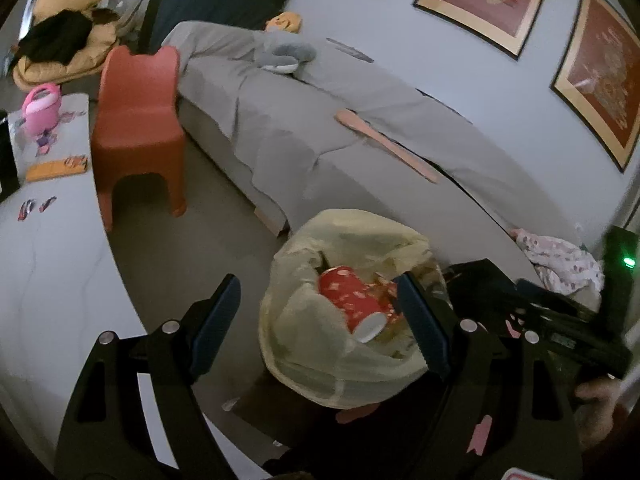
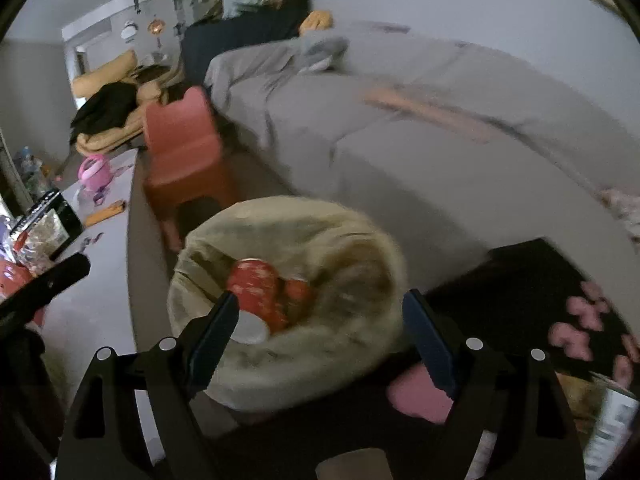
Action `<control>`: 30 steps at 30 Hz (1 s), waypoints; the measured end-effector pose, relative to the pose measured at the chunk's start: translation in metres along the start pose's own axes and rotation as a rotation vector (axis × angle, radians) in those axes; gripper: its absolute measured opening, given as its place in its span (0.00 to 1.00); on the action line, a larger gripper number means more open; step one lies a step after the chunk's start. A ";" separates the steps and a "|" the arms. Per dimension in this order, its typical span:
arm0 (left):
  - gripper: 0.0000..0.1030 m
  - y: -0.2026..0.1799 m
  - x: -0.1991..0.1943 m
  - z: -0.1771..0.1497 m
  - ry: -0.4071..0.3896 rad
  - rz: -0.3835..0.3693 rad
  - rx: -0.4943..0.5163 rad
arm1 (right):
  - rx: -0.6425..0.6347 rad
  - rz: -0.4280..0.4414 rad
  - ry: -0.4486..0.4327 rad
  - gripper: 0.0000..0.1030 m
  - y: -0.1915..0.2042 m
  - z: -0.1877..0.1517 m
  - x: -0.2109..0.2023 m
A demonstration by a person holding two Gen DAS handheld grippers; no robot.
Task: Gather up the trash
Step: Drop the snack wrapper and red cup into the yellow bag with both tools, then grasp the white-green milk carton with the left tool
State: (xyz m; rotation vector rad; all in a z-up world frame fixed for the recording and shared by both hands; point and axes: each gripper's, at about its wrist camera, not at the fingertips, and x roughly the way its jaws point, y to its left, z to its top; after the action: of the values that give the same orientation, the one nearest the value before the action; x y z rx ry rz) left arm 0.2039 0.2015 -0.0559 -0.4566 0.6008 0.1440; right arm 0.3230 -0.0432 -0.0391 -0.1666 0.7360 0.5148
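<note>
Right over the bin now: the right claw (image 2: 316, 332) hangs with its jaws spread wide and nothing between them, and the left claw (image 1: 320, 320) hangs beside it, also wide and empty. Below both sits the trash bag (image 1: 296, 344), its pale yellow liner folded out over the rim, and inside it a red paper cup (image 1: 352, 300) lies on its side, white mouth up toward us, on top of other scraps. So that piece looks to be in.

For this step, I'd say lift the right claw straight up and clear of the liner so a finger doesn't snag the plastic and drag the bag over.

Just left, the pale surface (image 1: 48, 264) carries small wrappers (image 1: 28, 208), likely the next pickings. Beyond that a red chair (image 1: 140, 120) stands on the floor, and behind it a grey-covered sofa (image 1: 320, 120) runs along the wall.
</note>
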 end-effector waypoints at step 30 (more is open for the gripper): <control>0.73 -0.350 0.067 -0.121 0.367 -0.497 0.564 | 0.506 -0.518 -0.173 0.78 -0.200 -0.232 -0.255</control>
State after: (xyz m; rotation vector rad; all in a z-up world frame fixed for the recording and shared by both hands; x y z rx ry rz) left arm 0.2880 -0.1653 -0.0520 -0.0690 0.8328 -0.5844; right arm 0.1261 -0.3898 -0.0434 0.1591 0.6024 -0.1555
